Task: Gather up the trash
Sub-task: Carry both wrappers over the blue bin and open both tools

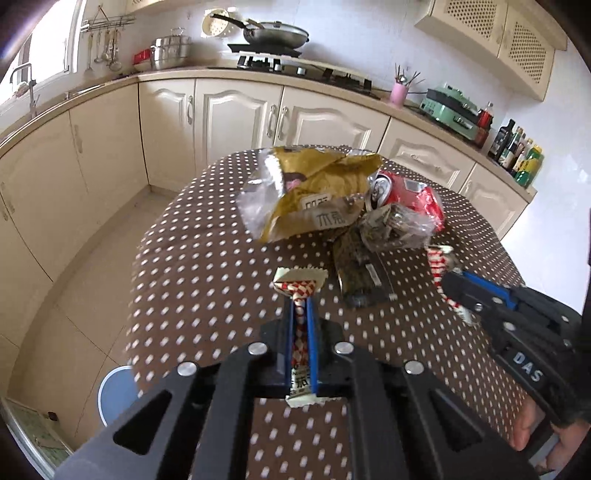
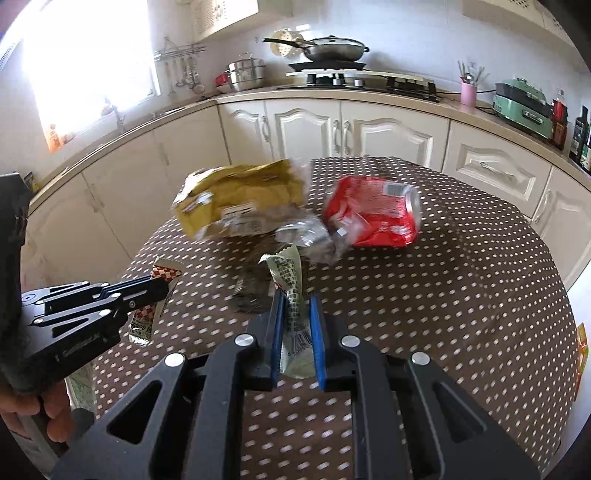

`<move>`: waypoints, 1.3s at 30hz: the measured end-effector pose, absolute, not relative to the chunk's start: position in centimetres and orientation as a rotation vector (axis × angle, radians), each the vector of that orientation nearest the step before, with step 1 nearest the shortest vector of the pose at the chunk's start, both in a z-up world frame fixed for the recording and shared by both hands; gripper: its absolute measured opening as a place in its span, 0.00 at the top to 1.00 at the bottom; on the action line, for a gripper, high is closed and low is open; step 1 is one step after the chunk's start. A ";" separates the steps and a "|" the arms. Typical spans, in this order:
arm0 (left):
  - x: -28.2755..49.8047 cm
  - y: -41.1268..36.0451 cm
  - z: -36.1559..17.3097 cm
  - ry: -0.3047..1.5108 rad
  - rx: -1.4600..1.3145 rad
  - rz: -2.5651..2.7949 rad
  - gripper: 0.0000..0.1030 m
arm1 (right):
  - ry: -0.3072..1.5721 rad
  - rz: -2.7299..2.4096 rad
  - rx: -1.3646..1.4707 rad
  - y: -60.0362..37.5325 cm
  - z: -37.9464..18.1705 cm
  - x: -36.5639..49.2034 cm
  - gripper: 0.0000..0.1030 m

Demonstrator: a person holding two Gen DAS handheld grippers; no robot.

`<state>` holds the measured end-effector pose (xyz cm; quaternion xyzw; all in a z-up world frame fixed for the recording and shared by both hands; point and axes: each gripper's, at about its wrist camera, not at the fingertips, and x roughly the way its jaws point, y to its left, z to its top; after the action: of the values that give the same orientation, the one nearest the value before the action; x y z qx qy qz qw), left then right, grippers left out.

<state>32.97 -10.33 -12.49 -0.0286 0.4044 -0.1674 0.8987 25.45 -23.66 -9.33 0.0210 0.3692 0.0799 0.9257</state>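
Note:
My left gripper (image 1: 301, 301) is shut on a red-and-white checked wrapper (image 1: 300, 286), held above the dotted table (image 1: 207, 266). My right gripper (image 2: 295, 295) is shut on a green-and-white checked wrapper (image 2: 290, 275). In the left wrist view the right gripper (image 1: 448, 286) shows at the right with its wrapper (image 1: 439, 264). In the right wrist view the left gripper (image 2: 162, 286) shows at the left with the red-checked wrapper (image 2: 166, 273). On the table lie a gold snack bag (image 1: 317, 192), a crushed red can (image 1: 406, 195), a clear crumpled bag (image 1: 395, 225) and a dark wrapper (image 1: 360, 273).
A blue bin (image 1: 116, 393) stands on the floor left of the table. Cream cabinets (image 1: 236, 114) and a counter with a stove and wok (image 1: 275, 35) run behind. Bottles (image 1: 517, 155) stand at the right.

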 end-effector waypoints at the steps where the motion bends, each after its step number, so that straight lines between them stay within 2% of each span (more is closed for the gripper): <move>1: 32.3 -9.7 -12.3 0.831 -0.068 -0.343 0.94 | 0.762 0.174 0.036 -22.9 -9.3 25.1 0.87; 9: 28.1 -4.6 -11.9 0.802 -0.117 -0.324 0.94 | 0.785 0.290 -0.005 -15.6 -9.5 23.7 0.87; 21: 23.9 8.6 -13.3 0.788 -0.212 -0.121 0.94 | 0.809 0.567 -0.121 -0.6 -10.8 23.8 0.88; 30: 23.0 18.8 -18.2 0.847 -0.333 0.079 0.94 | 0.889 0.693 -0.169 9.3 -15.6 26.0 0.88; 35: 23.8 22.1 -21.0 0.887 -0.376 0.127 0.94 | 0.927 0.717 -0.182 12.9 -18.2 27.5 0.87; 39: 24.8 23.6 -22.7 0.916 -0.393 0.145 0.94 | 0.927 0.706 -0.166 13.6 -19.3 28.8 0.78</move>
<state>24.81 23.63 -22.69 -0.1885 0.4388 0.0696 0.8758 28.78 13.61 -19.28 -0.0784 0.4372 0.3331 0.8317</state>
